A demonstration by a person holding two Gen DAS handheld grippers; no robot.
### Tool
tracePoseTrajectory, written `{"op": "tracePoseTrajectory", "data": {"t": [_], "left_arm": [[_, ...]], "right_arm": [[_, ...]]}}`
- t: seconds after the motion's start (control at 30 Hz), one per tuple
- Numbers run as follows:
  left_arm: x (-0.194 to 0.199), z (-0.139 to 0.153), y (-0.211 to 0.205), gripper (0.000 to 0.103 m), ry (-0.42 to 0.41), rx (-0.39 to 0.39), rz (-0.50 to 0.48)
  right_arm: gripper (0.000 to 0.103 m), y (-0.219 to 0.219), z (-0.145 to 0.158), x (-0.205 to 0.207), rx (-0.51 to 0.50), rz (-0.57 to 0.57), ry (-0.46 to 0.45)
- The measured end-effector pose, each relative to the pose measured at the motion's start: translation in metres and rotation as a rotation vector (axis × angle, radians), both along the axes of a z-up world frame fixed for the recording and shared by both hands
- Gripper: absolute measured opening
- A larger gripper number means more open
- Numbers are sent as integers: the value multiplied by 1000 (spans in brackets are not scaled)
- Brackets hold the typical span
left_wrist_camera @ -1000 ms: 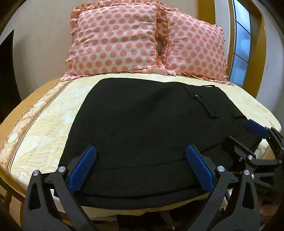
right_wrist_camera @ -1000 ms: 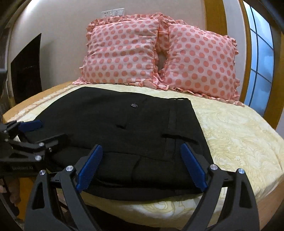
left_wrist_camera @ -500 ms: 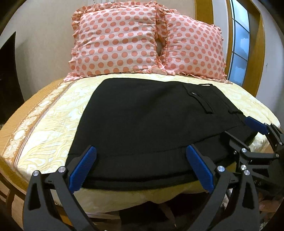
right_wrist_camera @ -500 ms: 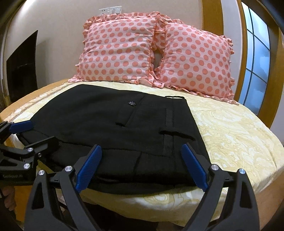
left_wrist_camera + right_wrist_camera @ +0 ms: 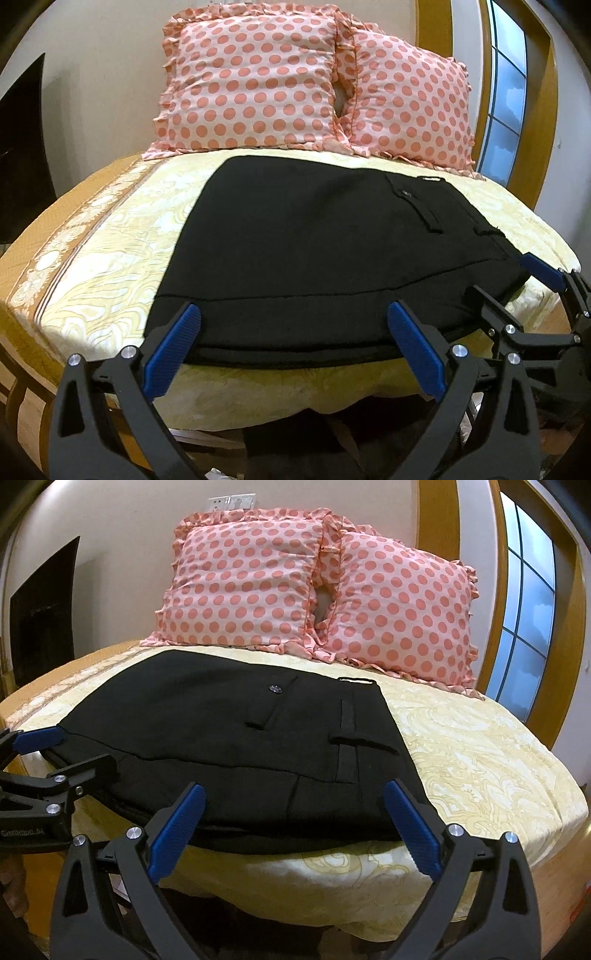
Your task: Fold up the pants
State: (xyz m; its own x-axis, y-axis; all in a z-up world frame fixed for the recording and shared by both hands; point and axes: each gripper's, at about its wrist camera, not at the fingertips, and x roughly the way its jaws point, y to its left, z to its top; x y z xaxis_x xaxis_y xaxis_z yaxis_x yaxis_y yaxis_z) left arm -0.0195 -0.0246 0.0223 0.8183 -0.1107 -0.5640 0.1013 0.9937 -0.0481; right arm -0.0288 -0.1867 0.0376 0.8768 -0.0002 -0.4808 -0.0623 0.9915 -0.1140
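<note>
Since a second ago both my grippers have drawn back from the bed: the near edge of the black pants [image 5: 325,258] now sits higher in each view, with more yellow bedspread [image 5: 110,258] showing below it. My right gripper [image 5: 291,819] has just been opening its jaws a little further; nothing is between them, the fold only lies beyond the tips. My left gripper [image 5: 291,339] also stands wide and empty.

The pants lie in the middle of both frames, already doubled into a flat, roughly square stack on the bedspread, waistband and belt loops toward the right of the left view, the buttoned back pocket [image 5: 273,701] near the centre of the right view. Two polka-dot pillows [image 5: 258,583] fill the upper centre, well apart from the cloth.

I judge the fabric to be soft, fairly light woven trouser cloth: limp, no stiffness of its own, and not slippery on the bedspread, but the layers may slide over each other and fan out if I catch only the top one. The folded edge at the lower centre looks thick enough to pinch. If another fold is wanted, I would take both near corners of that edge, one per gripper, biting through all layers, and carry them together so the stack stays square. The seams and waistband will give the firmest hold.
</note>
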Motion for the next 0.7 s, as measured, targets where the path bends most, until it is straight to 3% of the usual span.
{"op": "tracePoseTrajectory", "data": {"t": [0.4,0.57,0.7], "left_arm": [[-14,0,11,101,-29,-17,7],[-11,25,34,101,-95,-37,37],[30,40,64,101,-22,-93,20]], "right_arm": [[100,0,2,-11,8,-6,-27],[102,-36,36,0,103,6,-97],[102,-92,55,54,308,36,32]]}}
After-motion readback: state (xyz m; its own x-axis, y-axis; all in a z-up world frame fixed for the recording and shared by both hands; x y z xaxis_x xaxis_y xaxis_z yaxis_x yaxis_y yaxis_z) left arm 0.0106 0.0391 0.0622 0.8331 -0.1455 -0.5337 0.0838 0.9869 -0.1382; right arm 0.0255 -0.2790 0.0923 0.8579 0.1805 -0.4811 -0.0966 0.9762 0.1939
